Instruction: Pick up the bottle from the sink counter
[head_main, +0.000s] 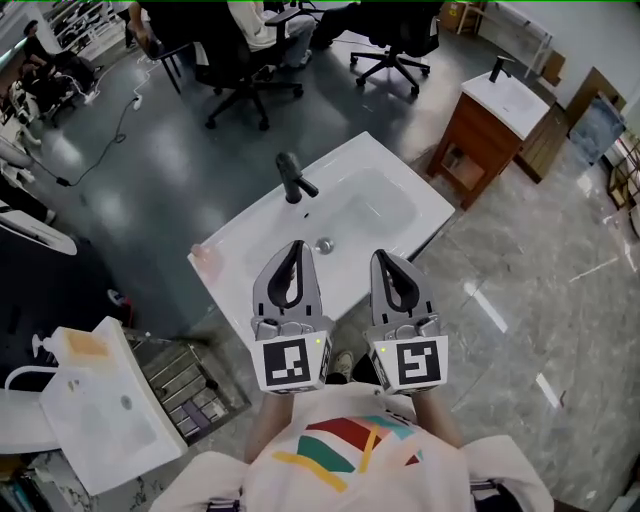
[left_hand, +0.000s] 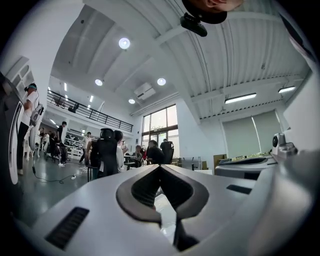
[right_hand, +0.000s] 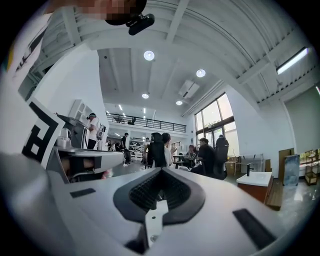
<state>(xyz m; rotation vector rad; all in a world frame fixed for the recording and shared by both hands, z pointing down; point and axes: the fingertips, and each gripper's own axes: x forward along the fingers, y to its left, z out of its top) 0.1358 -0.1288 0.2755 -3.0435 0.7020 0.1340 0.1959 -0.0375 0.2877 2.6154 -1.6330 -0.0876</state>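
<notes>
A white sink counter (head_main: 400, 180) with a black faucet (head_main: 293, 178) lies below me in the head view. On its left corner sits a small pinkish see-through bottle (head_main: 205, 257). My left gripper (head_main: 296, 244) hangs over the counter's near edge, right of the bottle, jaws shut and empty. Beside it my right gripper (head_main: 384, 255) is shut and empty too. Both gripper views look level across the room: the left gripper (left_hand: 160, 166) and right gripper (right_hand: 161, 170) show tips that meet, and the bottle does not appear in them.
A second sink on a wooden cabinet (head_main: 490, 120) stands at the back right. A loose white basin (head_main: 100, 410) lies on a rack at the lower left. Office chairs (head_main: 395, 45) and seated people fill the back. The drain (head_main: 323, 244) sits between the grippers.
</notes>
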